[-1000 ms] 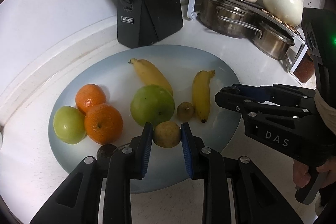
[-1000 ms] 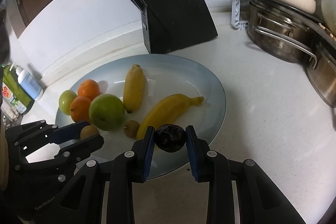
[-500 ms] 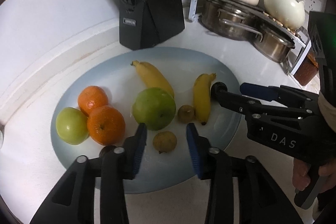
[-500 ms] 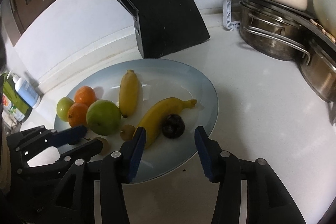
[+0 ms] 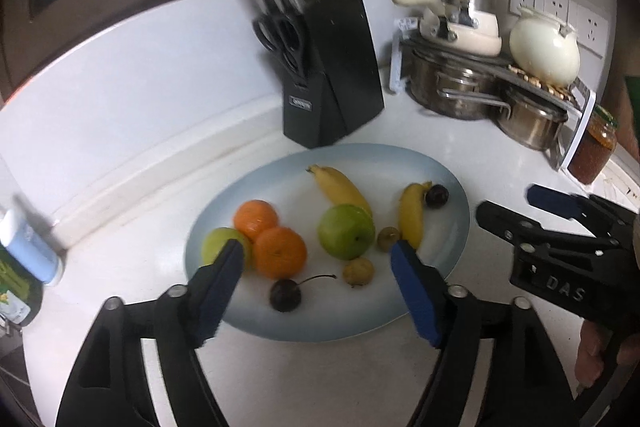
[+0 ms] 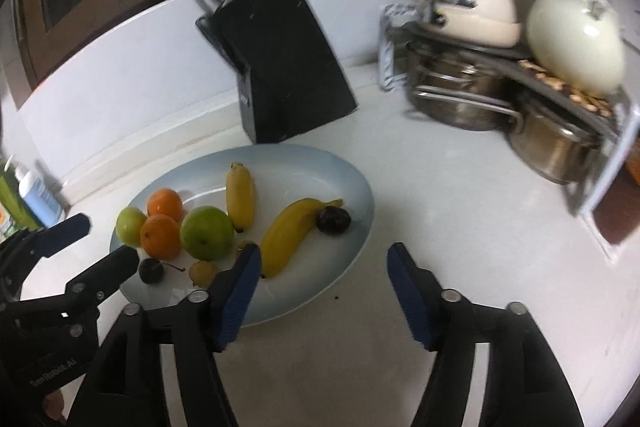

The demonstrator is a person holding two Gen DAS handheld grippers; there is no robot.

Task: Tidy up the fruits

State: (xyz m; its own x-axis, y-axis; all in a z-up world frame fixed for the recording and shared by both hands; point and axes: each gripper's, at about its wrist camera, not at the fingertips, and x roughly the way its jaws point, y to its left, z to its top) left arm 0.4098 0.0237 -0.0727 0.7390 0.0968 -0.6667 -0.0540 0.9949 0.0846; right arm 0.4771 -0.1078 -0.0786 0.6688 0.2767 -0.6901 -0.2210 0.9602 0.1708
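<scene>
Fruits lie on the oval plate (image 5: 448, 171) on the white counter (image 6: 440, 227), bare counter open toward its right and near edges; a knife block (image 5: 332, 67) stands just behind, pots (image 6: 460, 103) well right; the longer banana (image 6: 288, 235) slants toward the dark plum (image 6: 334, 220) touching its tip. The left gripper (image 5: 318, 281) and right gripper (image 6: 324, 283) have just been opening; both gape wide, holding nothing.

Pale blue oval ceramic plate (image 5: 448, 167): two orange round mandarins (image 5: 280, 251), two yellow curved bananas (image 5: 340, 187), large green round apple (image 5: 346, 231). Behind the plate: black angular knife block (image 5: 340, 67). Worktop (image 5: 460, 123): white.
</scene>
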